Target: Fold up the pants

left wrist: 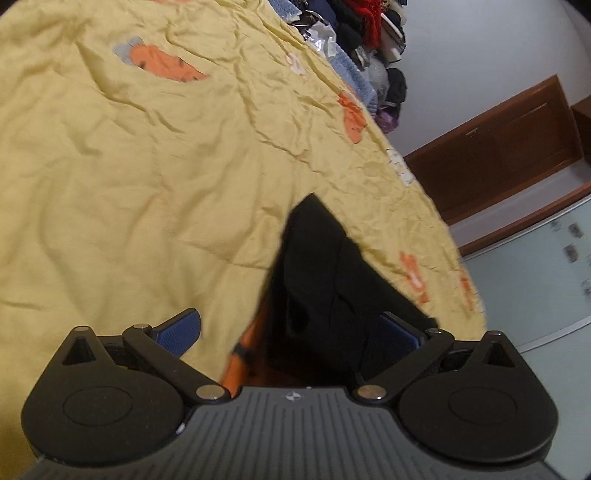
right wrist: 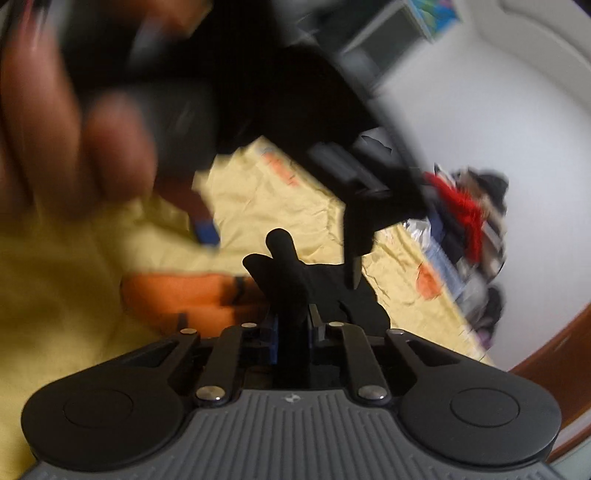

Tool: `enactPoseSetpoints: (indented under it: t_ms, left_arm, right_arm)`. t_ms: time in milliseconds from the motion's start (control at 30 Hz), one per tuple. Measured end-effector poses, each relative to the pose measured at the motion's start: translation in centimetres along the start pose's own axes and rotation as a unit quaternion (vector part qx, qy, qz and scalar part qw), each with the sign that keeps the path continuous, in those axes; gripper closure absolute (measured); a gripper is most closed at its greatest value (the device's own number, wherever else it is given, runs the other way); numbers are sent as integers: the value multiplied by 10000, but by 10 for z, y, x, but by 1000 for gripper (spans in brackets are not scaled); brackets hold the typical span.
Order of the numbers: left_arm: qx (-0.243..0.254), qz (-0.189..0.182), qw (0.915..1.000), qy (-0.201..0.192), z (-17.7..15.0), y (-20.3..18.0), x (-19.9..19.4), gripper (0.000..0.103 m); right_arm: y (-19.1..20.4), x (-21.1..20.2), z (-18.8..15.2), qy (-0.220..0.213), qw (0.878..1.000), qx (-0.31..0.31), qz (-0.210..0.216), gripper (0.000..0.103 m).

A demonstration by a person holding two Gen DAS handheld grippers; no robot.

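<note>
A: What is the biggest thing here?

B: The yellow bedspread [left wrist: 129,166]. It has orange carrots on it and it is very wrinkly. It covers the bed. At the far edge of the bed is a pile of clothes [left wrist: 362,33].

A: Where are the pants?

B: The black pants [left wrist: 321,280] lie on the bedspread near the edge of the bed. One part sticks up in a point. There is something orange [right wrist: 184,295] just beside them too.

A: What are the two grippers doing?

B: The right gripper [right wrist: 291,325] has its jaws squeezed shut on a bunch of the black pants. A fold of the cloth pokes up from between them. The left gripper [left wrist: 291,332] has its jaws wide apart. The pants sit between them, with the cloth against the right blue pad [left wrist: 399,332], but it is not pinching yet. In the right wrist view you can see the person's hand [right wrist: 74,129] very close and blurry, holding that other gripper above the pants.

A: So which step is this?

B: I think it is the start, the picking-up part. One side is caught and the other is not.

A: What comes next?

B: I guess the left jaws must close on the cloth. Then both can lift and spread the pants flat before folding. They should grab only the pants, not the bedspread.
</note>
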State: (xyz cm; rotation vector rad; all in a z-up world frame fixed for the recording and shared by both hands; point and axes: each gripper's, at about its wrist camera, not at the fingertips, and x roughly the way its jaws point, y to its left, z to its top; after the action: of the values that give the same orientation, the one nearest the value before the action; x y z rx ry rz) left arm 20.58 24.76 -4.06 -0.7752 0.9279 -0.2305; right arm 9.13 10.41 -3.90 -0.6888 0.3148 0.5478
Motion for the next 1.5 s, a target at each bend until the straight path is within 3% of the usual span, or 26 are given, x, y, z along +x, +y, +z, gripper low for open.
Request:
enactPoseSetpoints:
  t_ms: [167, 200, 233, 300, 367, 400, 433, 467, 533, 600, 733, 967, 1067, 1267, 1500]
  left_arm:
    - [-450, -475, 9978, 147, 15, -6, 31, 3]
    - [-481, -552, 9971, 185, 17, -8, 35, 8]
    - [-528, -689, 9959, 262, 18, -9, 40, 31]
    - [-733, -857, 9917, 623, 19, -9, 53, 60]
    - [-578, -461, 9953, 624, 16, -13, 58, 74]
    - [-405, -362, 9970, 552, 14, -16, 57, 80]
    - [-331, -377, 9976, 479, 11, -18, 55, 81]
    - [-295, -381, 9980, 404, 9, -19, 52, 82]
    - [-95, -287, 9993, 212, 4, -30, 45, 82]
    - [328, -54, 9994, -52, -5, -53, 33, 83]
    - [1197, 159, 9912, -548, -31, -110, 10, 84]
    - [1893, 86, 9783, -843, -89, -209, 13, 83]
    - [2144, -133, 9739, -736, -116, -251, 29, 83]
    - [2642, -404, 9632, -275, -178, -316, 81, 81]
    - [3206, -435, 9459, 246, -240, -355, 143, 80]
  right_arm:
    - [-37, -19, 1, -256, 9968, 739, 151, 91]
    - [-41, -20, 0, -261, 9957, 860, 214, 91]
    - [-45, -21, 0, -213, 9947, 954, 319, 91]
    - [-53, -26, -2, -77, 9910, 1129, 715, 91]
    - [-73, -44, -9, -361, 9798, 1630, 1101, 90]
    - [-88, -52, -14, -535, 9685, 2034, 1332, 90]
    - [-105, -56, -20, -649, 9555, 2509, 1410, 90]
    - [-118, -56, -25, -583, 9500, 2815, 1216, 90]
    - [-130, -37, -32, -40, 9565, 2861, 565, 90]
    - [-135, -16, -42, 352, 9560, 2895, 324, 90]
    - [-154, -15, -60, -15, 9077, 4048, 1104, 90]
    - [-192, -72, -102, -522, 8765, 4736, 690, 90]
    - [-219, -105, -134, -612, 8567, 5106, 401, 90]
    - [-255, -159, -202, -548, 8342, 5483, -193, 90]
    - [-271, -192, -272, -285, 8028, 5911, -730, 90]
